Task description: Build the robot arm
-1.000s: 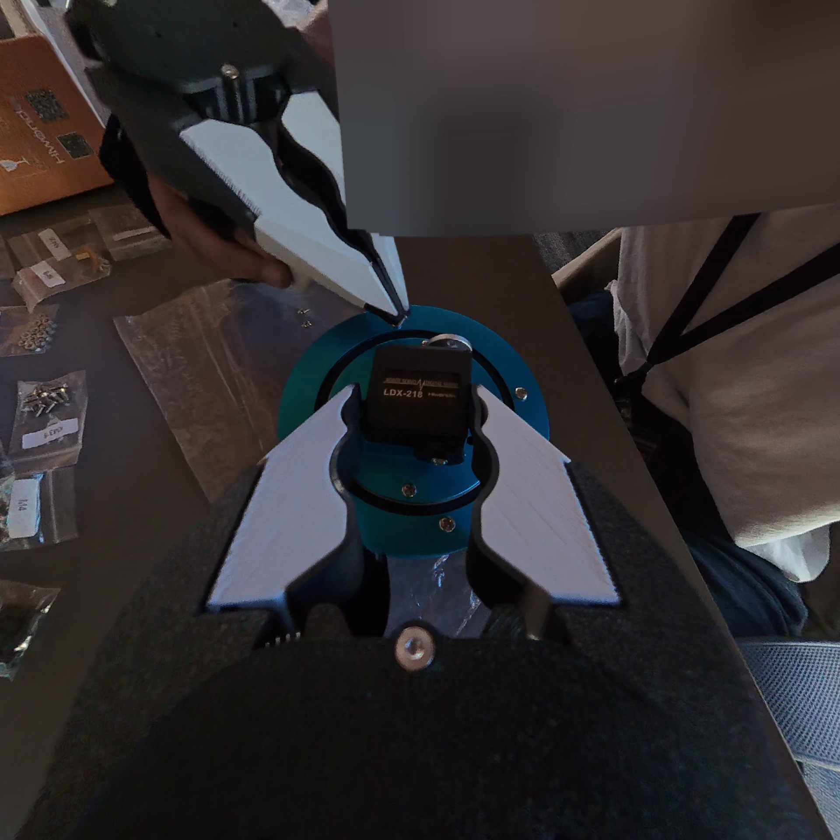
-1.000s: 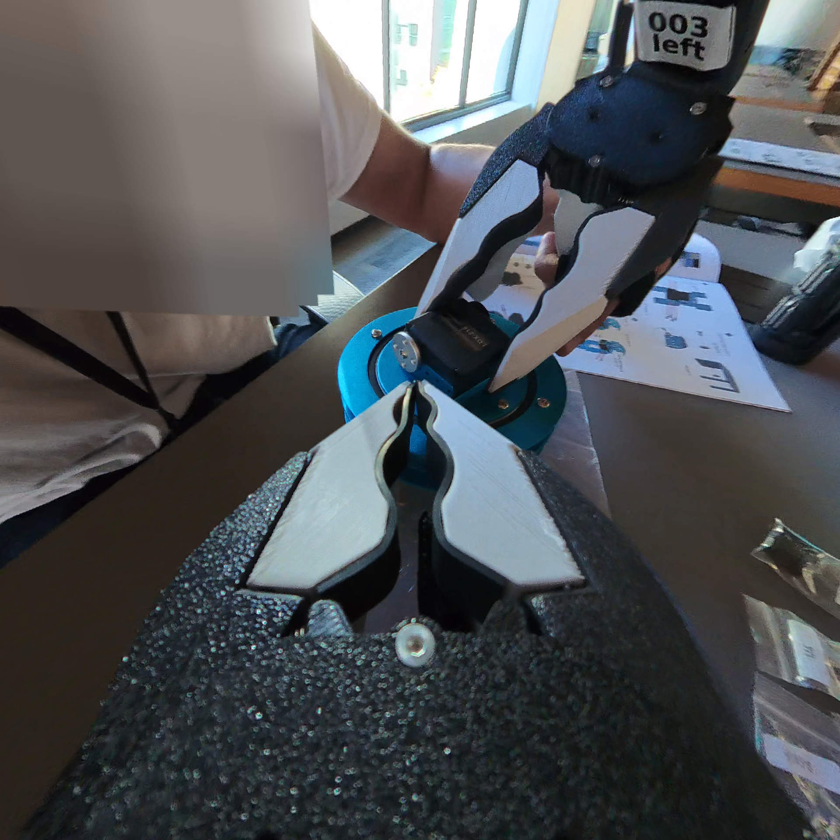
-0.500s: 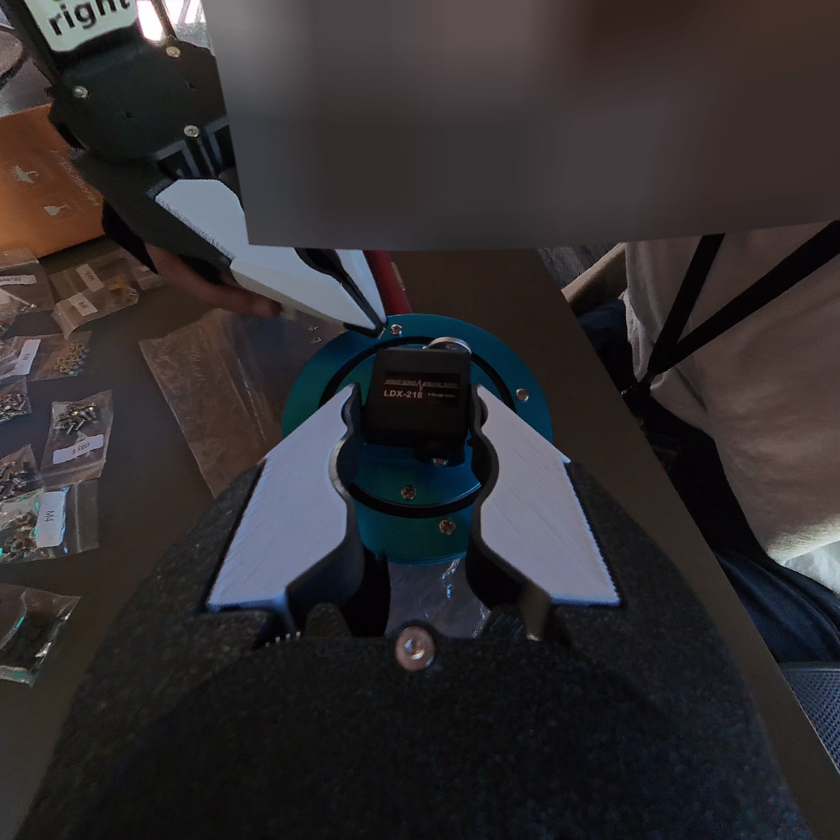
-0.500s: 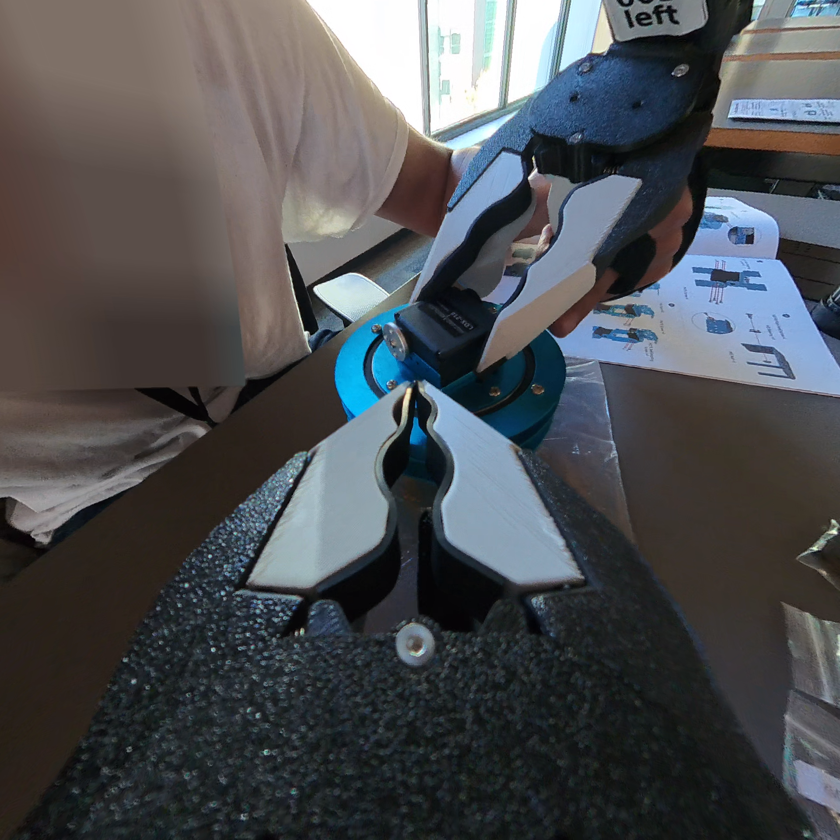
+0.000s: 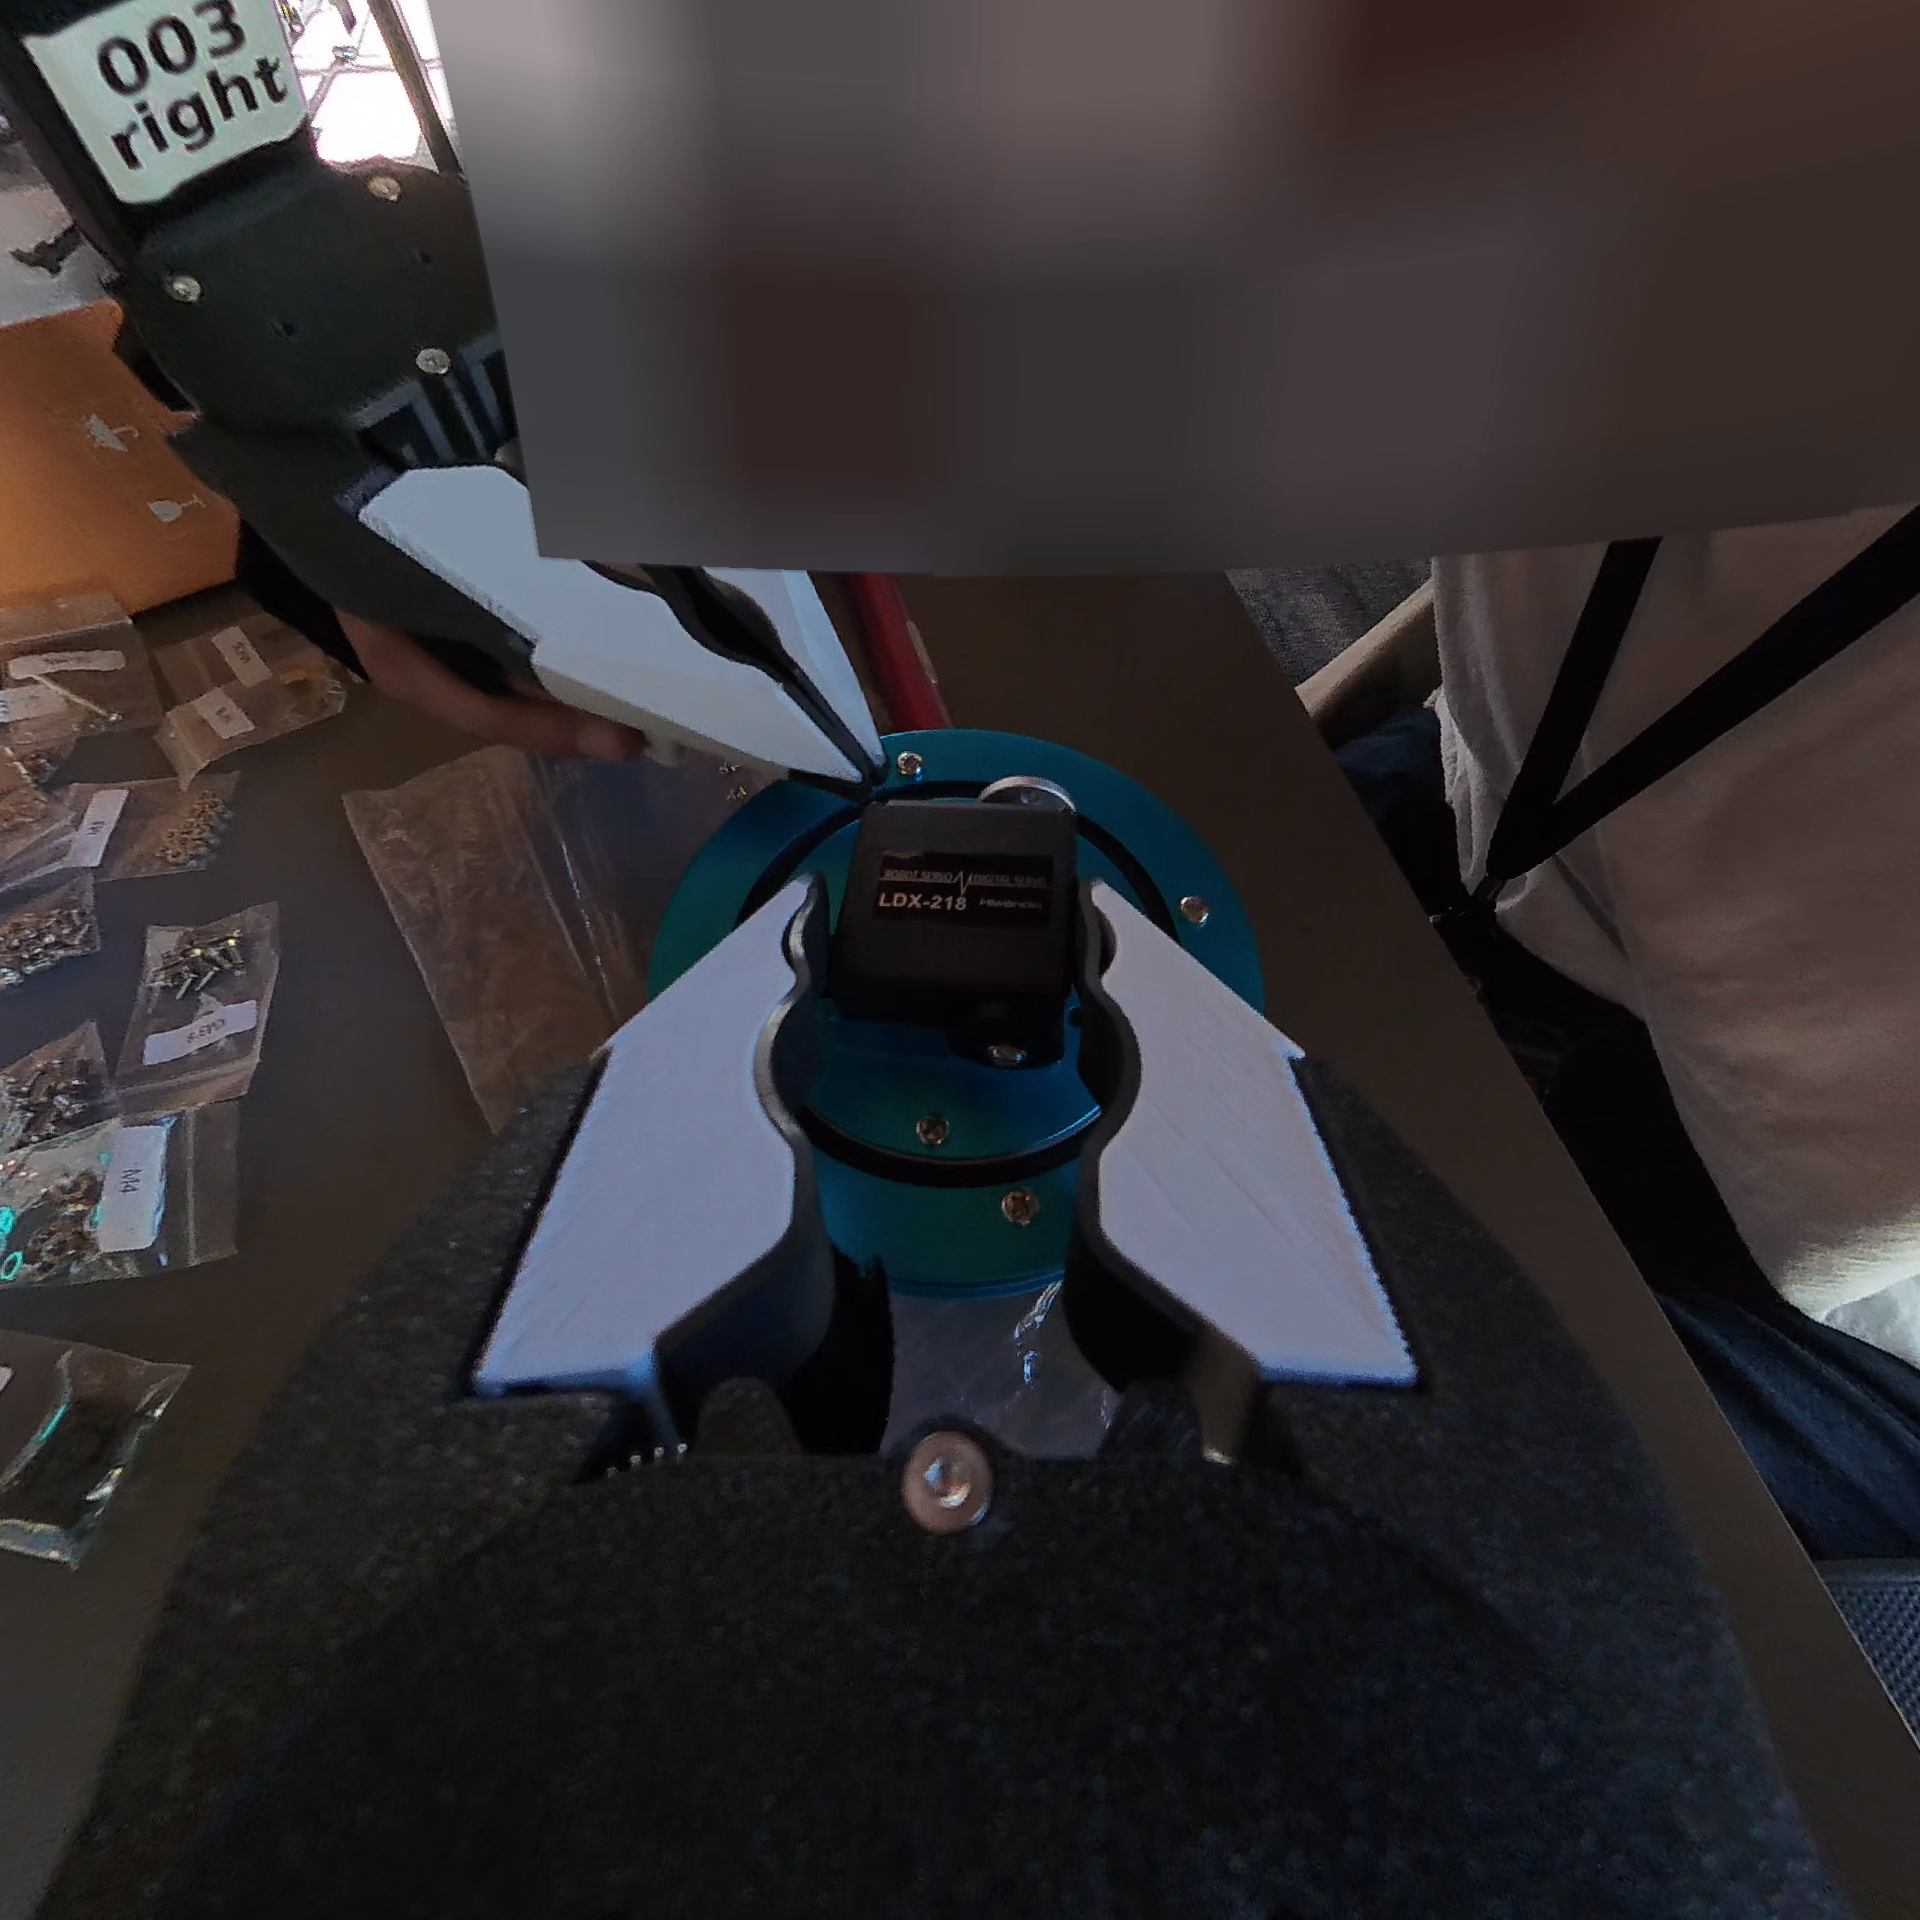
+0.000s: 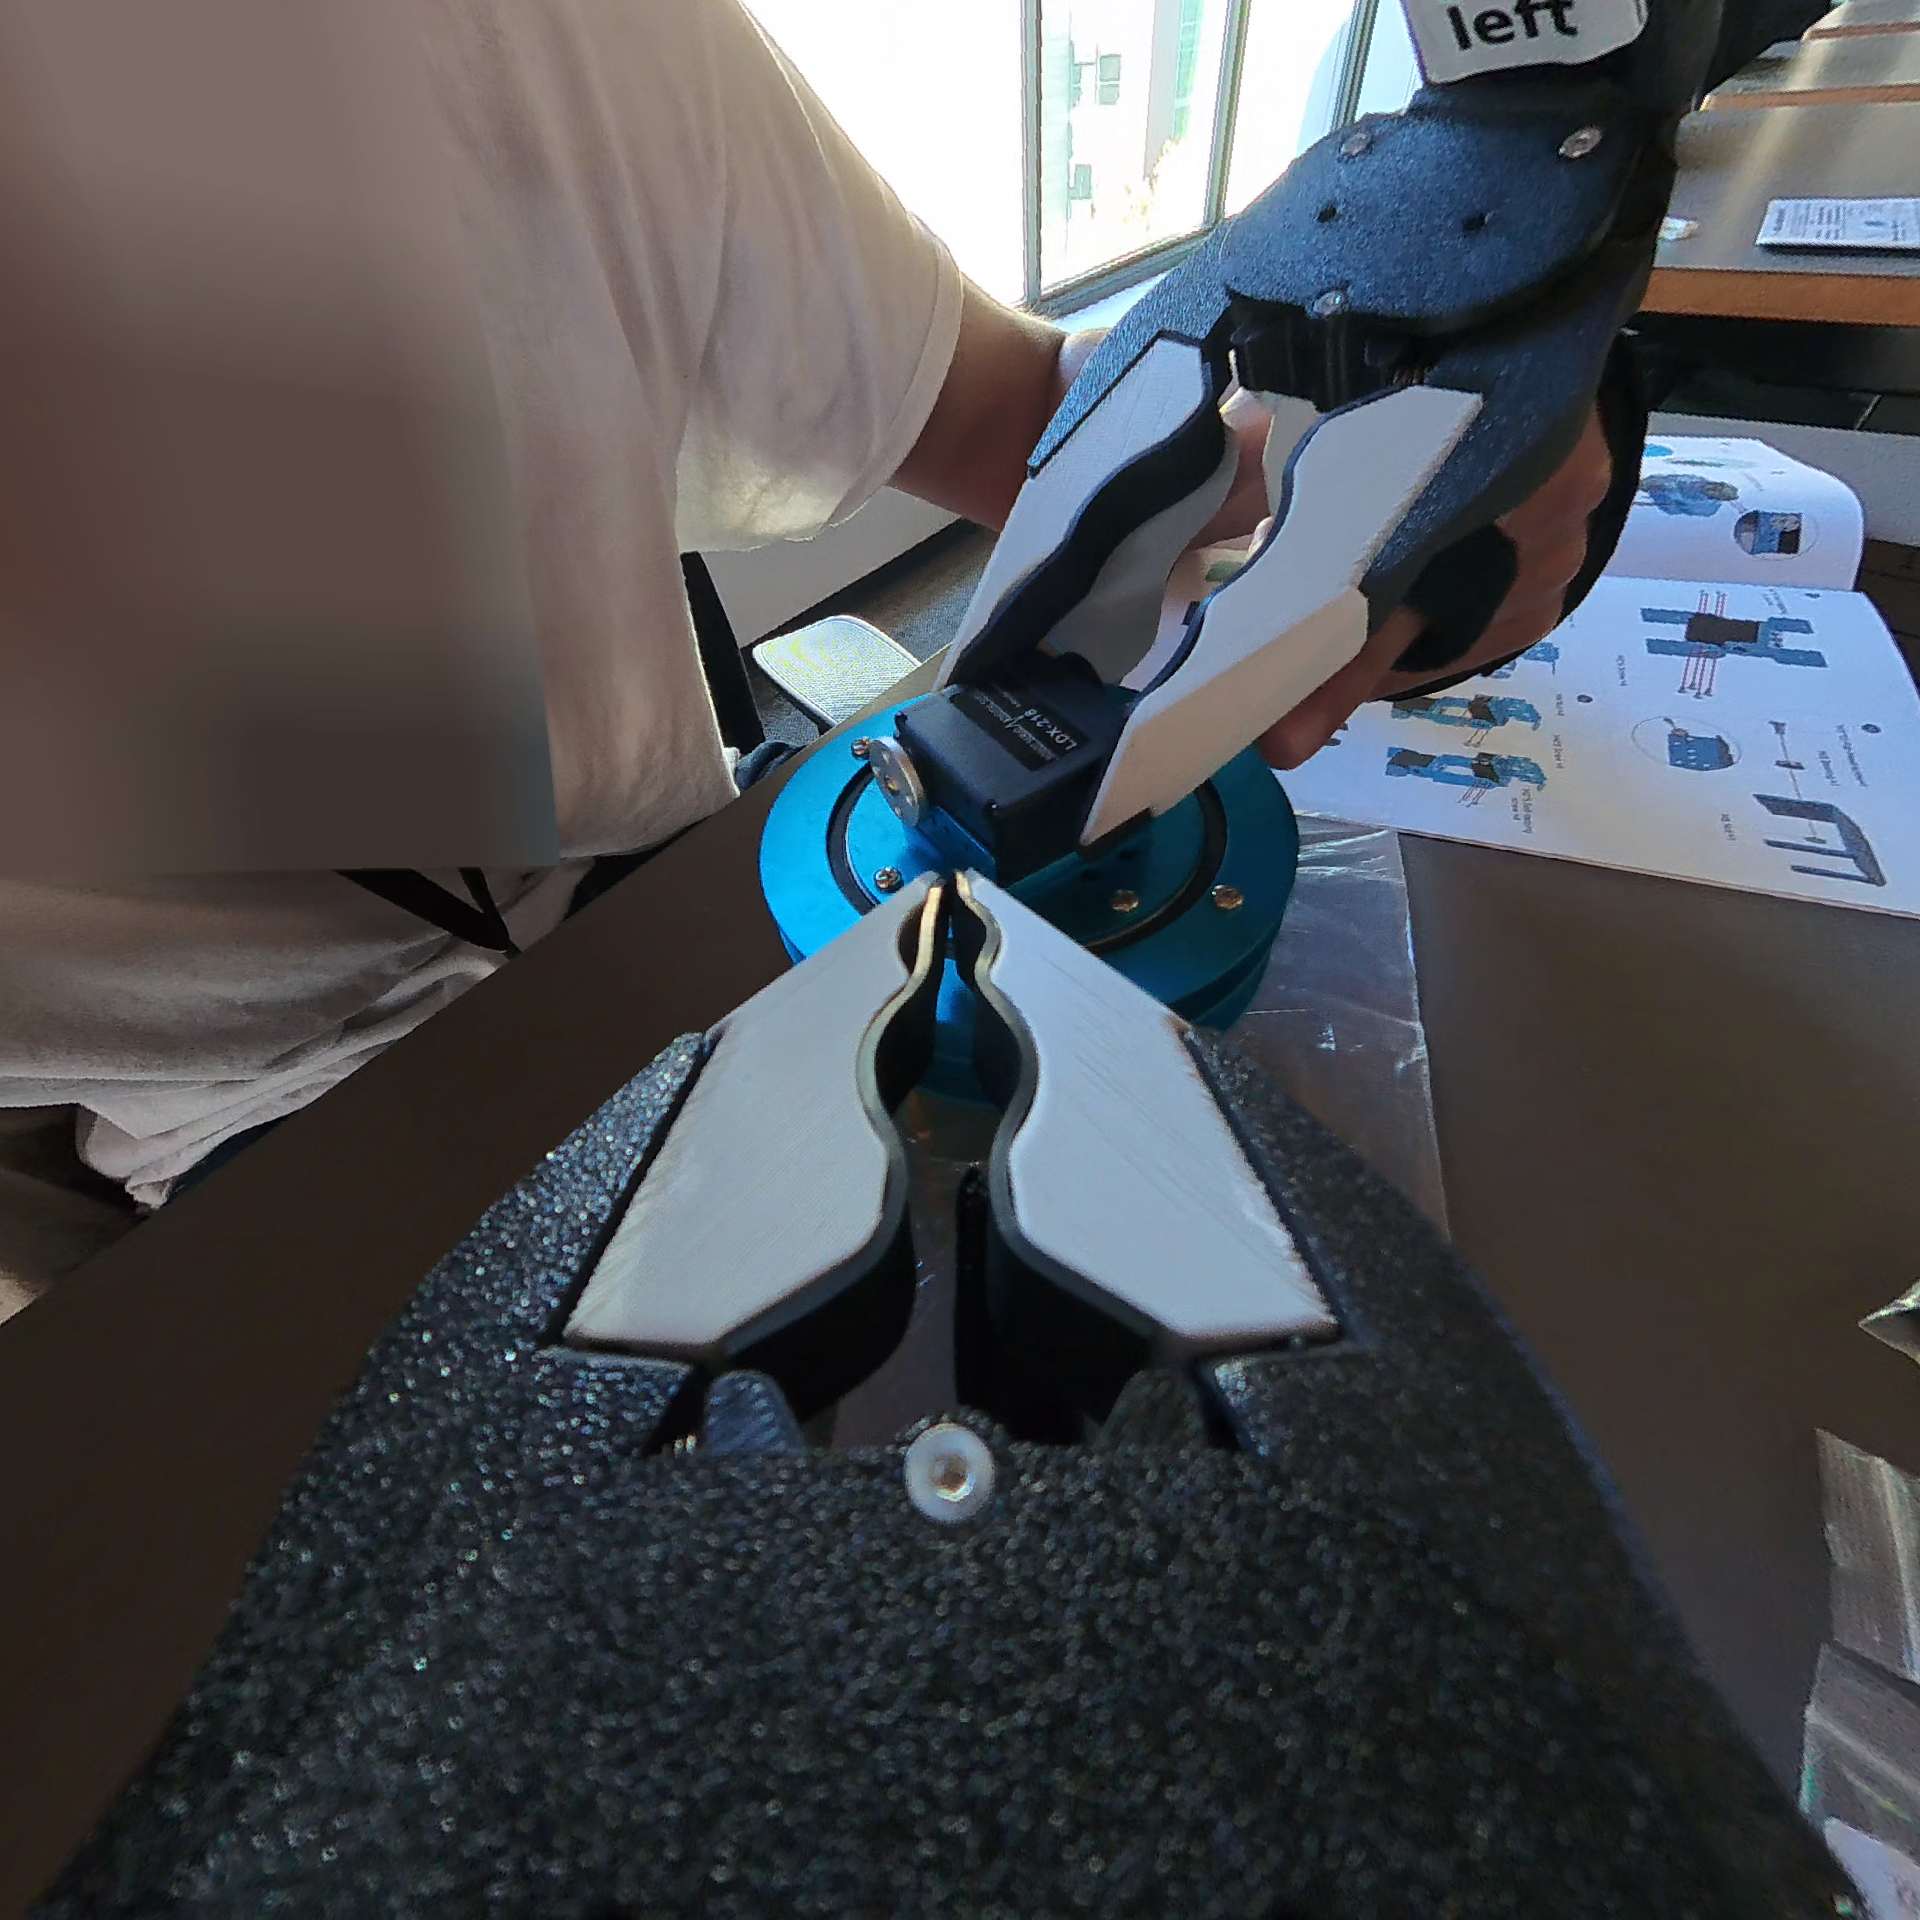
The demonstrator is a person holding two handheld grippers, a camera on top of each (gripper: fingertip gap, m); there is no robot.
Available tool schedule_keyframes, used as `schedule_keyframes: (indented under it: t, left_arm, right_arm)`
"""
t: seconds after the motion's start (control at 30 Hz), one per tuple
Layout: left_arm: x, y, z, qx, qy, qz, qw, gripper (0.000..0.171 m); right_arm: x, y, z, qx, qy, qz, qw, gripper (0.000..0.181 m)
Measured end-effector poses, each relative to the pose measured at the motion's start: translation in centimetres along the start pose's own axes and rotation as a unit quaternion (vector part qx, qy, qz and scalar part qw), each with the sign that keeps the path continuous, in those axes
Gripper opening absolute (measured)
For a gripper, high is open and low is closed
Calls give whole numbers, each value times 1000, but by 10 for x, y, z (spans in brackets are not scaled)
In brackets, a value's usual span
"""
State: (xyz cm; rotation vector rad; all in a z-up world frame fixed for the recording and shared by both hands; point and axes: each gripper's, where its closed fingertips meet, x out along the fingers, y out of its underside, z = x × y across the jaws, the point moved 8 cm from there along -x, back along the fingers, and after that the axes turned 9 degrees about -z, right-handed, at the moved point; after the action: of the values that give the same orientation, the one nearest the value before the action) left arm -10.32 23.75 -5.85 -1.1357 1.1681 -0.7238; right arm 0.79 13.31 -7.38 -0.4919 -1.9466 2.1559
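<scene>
A black servo (image 5: 956, 925) stands on a round blue metal base (image 5: 1195, 966) near the table's right edge. My left gripper (image 5: 951, 904) is shut on the servo, one finger on each side. This also shows in the right wrist view, where the left gripper (image 6: 1029, 753) comes down on the servo (image 6: 997, 748) from above. My right gripper (image 6: 951, 883) is shut, and its tips rest at the rim of the blue base (image 6: 1143, 904) beside a small screw. It also shows in the left wrist view (image 5: 862, 774). I see nothing between its tips.
Several small bags of screws (image 5: 197, 977) and a cardboard box (image 5: 83, 468) lie on the dark table to the left. A clear plastic sheet (image 5: 499, 883) lies under the base. A printed instruction sheet (image 6: 1662, 727) lies beyond it. A person in a white shirt (image 6: 520, 416) sits at the table edge. My left and right fingertips are right by each other.
The right gripper's body has swung back and to the left, while its tips stay at the blue base's rim. The left gripper has kept its hold on the servo.
</scene>
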Motion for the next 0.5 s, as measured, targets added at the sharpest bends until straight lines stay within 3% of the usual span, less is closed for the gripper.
schedule_keyframes:
  t: [0.17,0.3,0.5]
  left_arm:
    - [0,0,0,-2,-1,0,1000,47]
    - [-1,1,0,-2,-3,-2,1000,47]
    - [-1,1,-1,-4,-9,-10,1000,46]
  right_arm:
    - [1,-2,0,-4,7,9,1000,0]
    - [-2,-9,4,14,29,65,997,2]
    - [3,-19,4,44,139,119,982,18]
